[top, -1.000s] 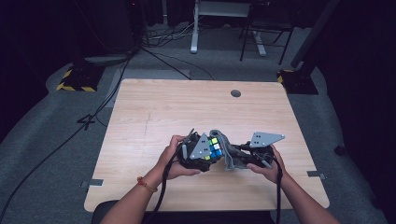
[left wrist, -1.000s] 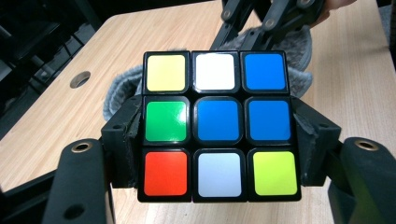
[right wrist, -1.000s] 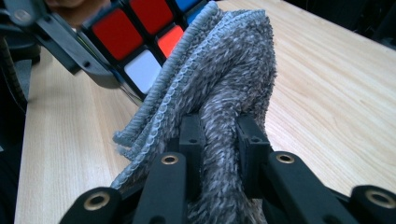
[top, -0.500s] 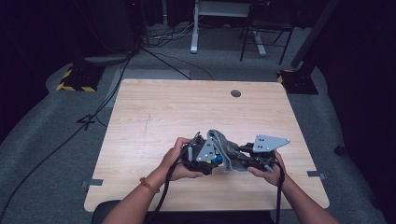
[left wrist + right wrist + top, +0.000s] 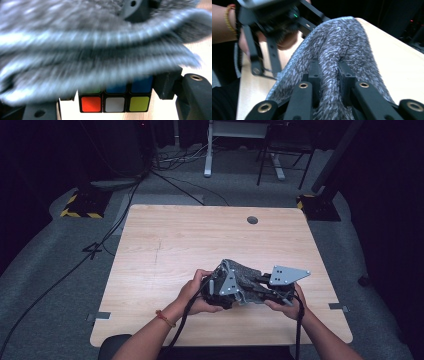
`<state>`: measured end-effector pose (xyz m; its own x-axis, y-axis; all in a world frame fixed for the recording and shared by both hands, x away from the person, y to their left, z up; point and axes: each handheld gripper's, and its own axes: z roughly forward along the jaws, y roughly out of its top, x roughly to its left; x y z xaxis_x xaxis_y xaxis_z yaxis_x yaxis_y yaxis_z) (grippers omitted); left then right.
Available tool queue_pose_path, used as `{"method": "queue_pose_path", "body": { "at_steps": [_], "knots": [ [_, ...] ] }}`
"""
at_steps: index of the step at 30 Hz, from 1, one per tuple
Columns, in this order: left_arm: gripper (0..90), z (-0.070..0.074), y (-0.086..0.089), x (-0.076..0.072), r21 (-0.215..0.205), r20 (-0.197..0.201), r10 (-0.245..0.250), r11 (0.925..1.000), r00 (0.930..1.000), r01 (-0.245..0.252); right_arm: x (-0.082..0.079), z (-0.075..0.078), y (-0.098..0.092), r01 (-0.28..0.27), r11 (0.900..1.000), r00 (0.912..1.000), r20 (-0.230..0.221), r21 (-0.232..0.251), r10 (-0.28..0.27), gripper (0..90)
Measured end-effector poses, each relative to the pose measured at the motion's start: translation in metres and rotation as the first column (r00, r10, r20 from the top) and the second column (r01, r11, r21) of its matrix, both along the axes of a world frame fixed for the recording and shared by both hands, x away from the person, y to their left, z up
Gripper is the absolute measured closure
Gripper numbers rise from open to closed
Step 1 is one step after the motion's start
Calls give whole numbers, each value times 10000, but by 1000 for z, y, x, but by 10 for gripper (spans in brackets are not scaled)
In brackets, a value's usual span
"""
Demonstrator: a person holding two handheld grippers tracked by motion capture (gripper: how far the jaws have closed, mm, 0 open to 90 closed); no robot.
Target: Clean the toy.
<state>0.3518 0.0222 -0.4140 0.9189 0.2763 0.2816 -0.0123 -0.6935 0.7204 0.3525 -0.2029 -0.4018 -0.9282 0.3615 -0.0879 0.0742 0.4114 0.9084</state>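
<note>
A grey fuzzy cloth [image 5: 241, 276] lies draped over both grippers near the table's front edge. My left gripper [image 5: 231, 294] is shut on a Rubik's cube [image 5: 115, 103]; in the left gripper view the left gripper [image 5: 105, 100] has the cube between its jaws, with the cloth [image 5: 100, 50] hanging over the cube's top. From the right, my right gripper [image 5: 252, 291] points at it. The right gripper [image 5: 329, 72] pinches a fold of the cloth [image 5: 342, 42] between its jaws. The left gripper [image 5: 269, 30] shows just beyond.
The wooden table [image 5: 175, 235] has a round cable hole [image 5: 252, 220] at its far side. Both hands work low, close to the front edge. Cables, a desk frame and chair legs stand on the dark floor behind.
The cloth has been drawn over the cube; its coloured faces showed from above a second ago and are now covered. Both hands stayed in nearly the same place.
</note>
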Motion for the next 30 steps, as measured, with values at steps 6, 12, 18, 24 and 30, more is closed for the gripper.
{"method": "queue_pose_path", "body": {
  "at_steps": [6, 12, 18, 24, 30],
  "knots": [
    [334, 10, 18, 1, -428, 183, 283, 9987, 9994, -275, 15, -10, -9, 429, 9990, 9976, -538, -144, -436, 768],
    [334, 19, 29, -1, -983, 335, 284, 9948, 9990, -250, 27, -22, -12, 585, 9980, 9911, -1186, -247, -610, 767],
    [332, 20, 31, -1, -1356, 268, 29, 9908, 9996, 8, 27, -22, -14, 59, 9983, 9848, -1737, 580, 43, 775],
    [322, 17, 30, -2, -1076, 323, -33, 9942, 9995, 68, 22, -12, -16, -345, 9894, 9815, -1819, 1413, 602, 784],
    [326, 12, 23, -2, -593, 369, 67, 9982, 9993, -45, 15, -8, -13, -463, 9913, 9871, -1464, 1235, 644, 782]
  ]
}}
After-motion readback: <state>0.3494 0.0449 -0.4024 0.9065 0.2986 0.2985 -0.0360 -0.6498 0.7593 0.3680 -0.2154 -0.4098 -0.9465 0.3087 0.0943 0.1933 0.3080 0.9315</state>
